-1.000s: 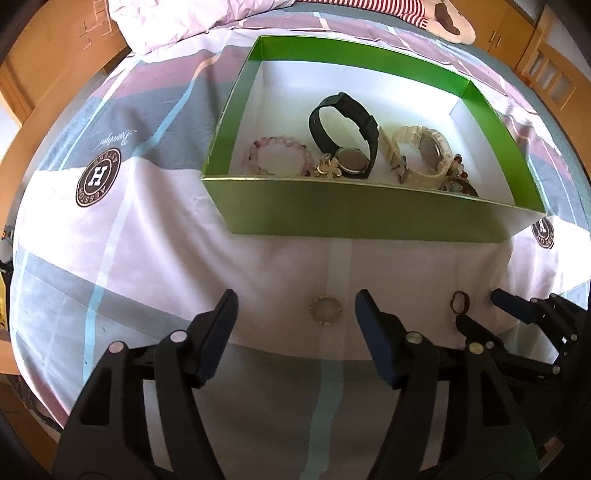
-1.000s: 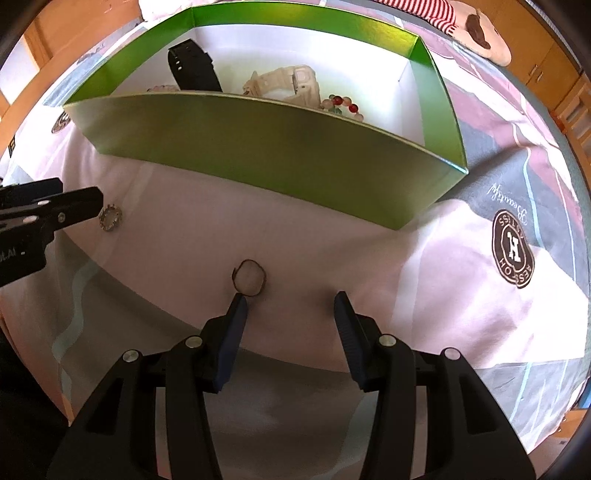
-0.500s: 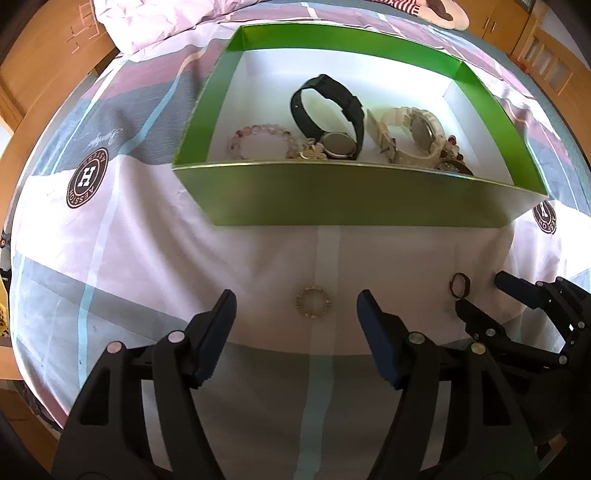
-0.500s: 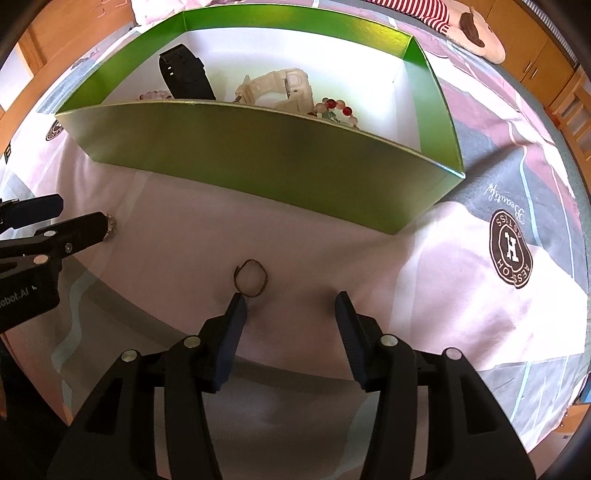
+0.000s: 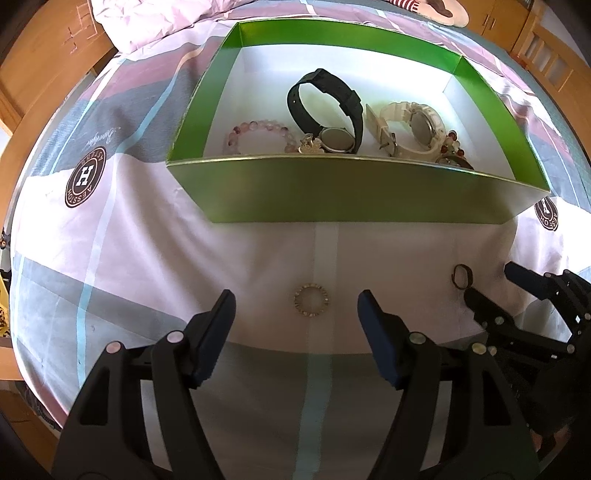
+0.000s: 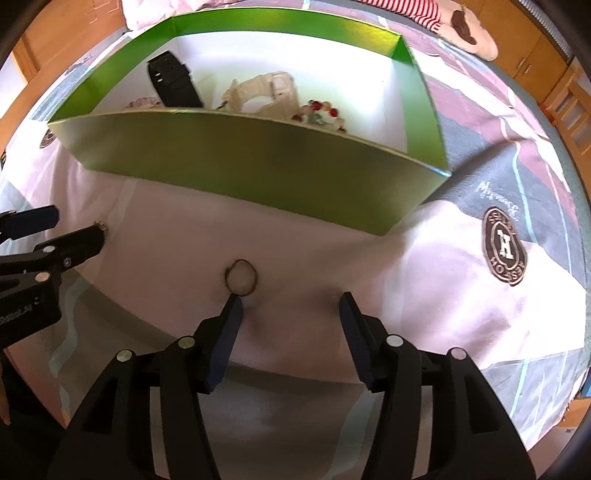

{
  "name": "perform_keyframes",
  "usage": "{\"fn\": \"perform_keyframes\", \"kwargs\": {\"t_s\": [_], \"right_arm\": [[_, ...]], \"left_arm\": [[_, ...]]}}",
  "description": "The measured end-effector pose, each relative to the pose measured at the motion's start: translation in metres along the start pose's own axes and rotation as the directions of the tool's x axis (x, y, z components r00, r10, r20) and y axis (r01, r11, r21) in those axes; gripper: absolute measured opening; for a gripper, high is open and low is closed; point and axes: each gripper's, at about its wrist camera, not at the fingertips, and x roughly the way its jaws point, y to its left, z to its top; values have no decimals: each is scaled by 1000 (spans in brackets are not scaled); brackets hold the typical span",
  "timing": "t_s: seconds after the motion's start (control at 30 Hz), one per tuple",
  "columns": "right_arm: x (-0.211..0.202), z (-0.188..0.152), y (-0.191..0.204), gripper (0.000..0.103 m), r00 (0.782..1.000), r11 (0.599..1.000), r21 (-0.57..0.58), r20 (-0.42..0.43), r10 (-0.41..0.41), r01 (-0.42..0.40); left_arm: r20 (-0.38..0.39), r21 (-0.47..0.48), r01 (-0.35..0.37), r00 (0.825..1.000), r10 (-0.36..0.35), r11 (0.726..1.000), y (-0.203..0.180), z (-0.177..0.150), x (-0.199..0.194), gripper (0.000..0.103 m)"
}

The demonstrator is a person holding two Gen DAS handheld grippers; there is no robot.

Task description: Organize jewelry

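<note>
A green box stands on the bedsheet and holds a black watch, a cream watch and a pink bead bracelet. A small sparkly ring lies on the sheet between the fingers of my open left gripper. A thin dark ring lies just beyond the left fingertip of my open right gripper. The dark ring also shows in the left wrist view, beside the right gripper. The green box fills the far side of the right wrist view.
A pink, grey and white bedsheet with round H logos covers the bed. A crumpled pink quilt lies behind the box. Wooden furniture borders the bed. The left gripper enters the right wrist view from the left.
Both grippers have moved slightly closer to the sheet and their rings. The sparkly ring now sits more squarely between the left fingers. Nothing was grasped.
</note>
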Motion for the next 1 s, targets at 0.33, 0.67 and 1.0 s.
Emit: {"fn": "perform_keyframes", "kwargs": {"t_s": [0.33,0.67,1.0], "right_arm": [[-21,8,-13,55,992,996,70,117,46,-55],[0,7,21,57,995,998,-41,83,54,-50],[-1,9,33,24,990,994,-72,114,84,-76]], "left_arm": [[9,-3,17,1000,-17,1000,-2,2,1,70],[-18,24,11,1000,-11,1000,-15,1,20,71],[10,70,-16,1000,16,997,-26,-1,16,27]]}}
